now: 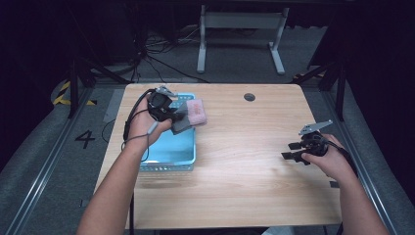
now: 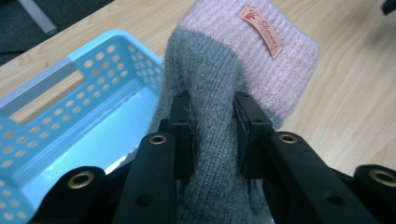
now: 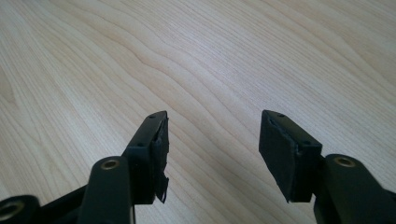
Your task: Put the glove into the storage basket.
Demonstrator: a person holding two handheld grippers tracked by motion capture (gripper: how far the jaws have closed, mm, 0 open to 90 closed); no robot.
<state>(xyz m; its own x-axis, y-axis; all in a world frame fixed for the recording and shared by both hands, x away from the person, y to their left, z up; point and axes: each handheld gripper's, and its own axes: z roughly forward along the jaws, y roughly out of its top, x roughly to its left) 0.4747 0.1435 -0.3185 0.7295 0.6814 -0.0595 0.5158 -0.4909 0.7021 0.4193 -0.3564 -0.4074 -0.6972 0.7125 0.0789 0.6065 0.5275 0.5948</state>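
Observation:
My left gripper (image 1: 172,116) is shut on a knitted sock (image 1: 192,116), grey with a pink cuff, held above the right rim of a light blue perforated basket (image 1: 171,152). In the left gripper view both pads squeeze the sock's grey part (image 2: 210,116), and the pink cuff with its small label (image 2: 261,30) points away over the wooden table. My right gripper (image 1: 289,151) rests low at the table's right side, open, with bare wood between its pads (image 3: 280,149).
The basket (image 2: 56,116) stands on the left half of the wooden table (image 1: 244,161). A round cable hole (image 1: 249,97) lies near the far edge. A white table frame (image 1: 240,29) and cables lie on the floor beyond.

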